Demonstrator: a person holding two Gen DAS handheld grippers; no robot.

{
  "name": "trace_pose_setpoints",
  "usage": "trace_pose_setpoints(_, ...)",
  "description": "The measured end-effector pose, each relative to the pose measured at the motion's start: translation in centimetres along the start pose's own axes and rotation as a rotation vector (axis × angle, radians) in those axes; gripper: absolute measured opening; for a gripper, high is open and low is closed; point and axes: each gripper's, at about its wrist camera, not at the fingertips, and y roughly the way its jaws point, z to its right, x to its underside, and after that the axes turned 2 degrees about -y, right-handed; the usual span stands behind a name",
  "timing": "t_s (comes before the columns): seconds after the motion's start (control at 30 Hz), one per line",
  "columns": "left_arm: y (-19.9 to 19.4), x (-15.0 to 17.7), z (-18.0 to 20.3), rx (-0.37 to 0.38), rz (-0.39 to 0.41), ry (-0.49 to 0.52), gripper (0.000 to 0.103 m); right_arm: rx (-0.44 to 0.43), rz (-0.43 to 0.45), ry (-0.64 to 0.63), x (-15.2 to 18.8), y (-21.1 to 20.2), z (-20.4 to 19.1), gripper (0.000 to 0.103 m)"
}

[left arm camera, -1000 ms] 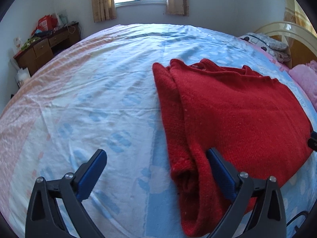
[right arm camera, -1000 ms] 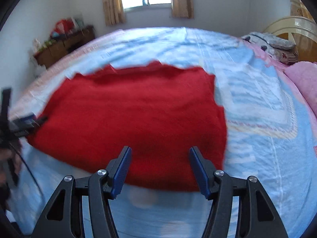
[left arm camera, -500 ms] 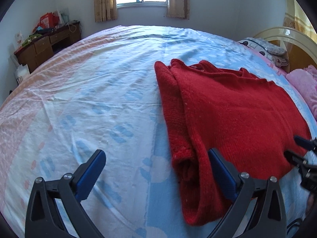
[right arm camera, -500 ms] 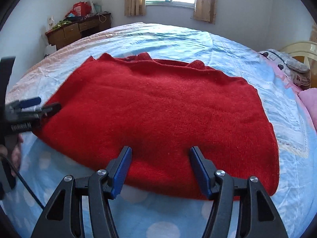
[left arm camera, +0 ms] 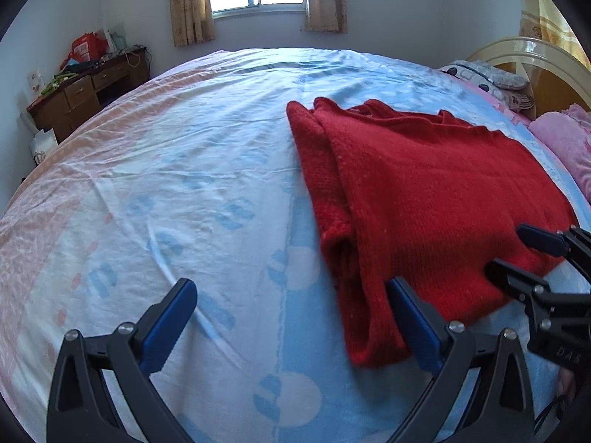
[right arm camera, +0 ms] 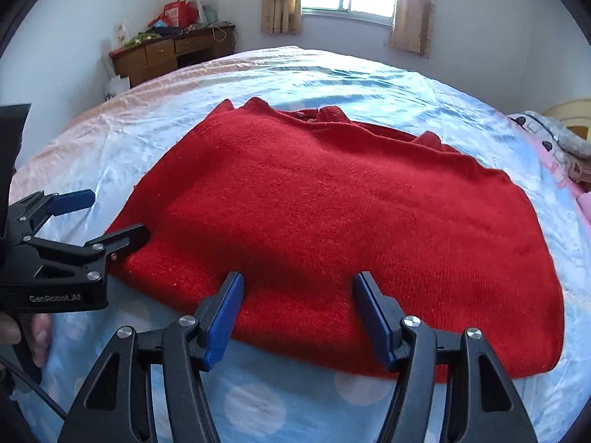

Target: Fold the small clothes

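A red knitted sweater (left arm camera: 424,192) (right arm camera: 332,203) lies flat on the bed, its left sleeve folded in along the side. My left gripper (left arm camera: 291,317) is open wide at the sweater's near left corner. Its right finger is over the folded edge, its left finger over bare sheet. In the right wrist view the left gripper (right arm camera: 118,214) shows at the left, one tip by the sweater's corner. My right gripper (right arm camera: 298,280) is open over the near hem, with knit under both fingers and nothing pinched. It appears in the left wrist view as the right gripper (left arm camera: 506,247) at the sweater's near right edge.
The sheet (left arm camera: 184,192) is pale blue and pink. A wooden desk (right arm camera: 173,51) with clutter stands by the far wall. Pillows (left arm camera: 491,81), a cream headboard (left arm camera: 535,55) and a pink blanket (left arm camera: 569,144) are at the right. A hand (right arm camera: 37,336) holds the left gripper.
The right gripper has swung left along the near hem and come lower, entering the left wrist view at the right. The left gripper has shifted slightly. Both stay open.
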Motion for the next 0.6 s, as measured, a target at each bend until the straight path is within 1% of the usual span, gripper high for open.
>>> trace_pose_setpoints(0.23, 0.0, 0.0, -0.2, 0.018, -0.012, -0.007, 0.103, 0.017, 0.014, 0.009, 0.5, -0.3, -0.5, 0.066)
trace_pose_setpoints(0.6, -0.7, 0.7, -0.8, 0.060, -0.025, -0.001, 0.103, 0.012, 0.048, 0.053, 1.7, -1.1, -0.3, 0.066)
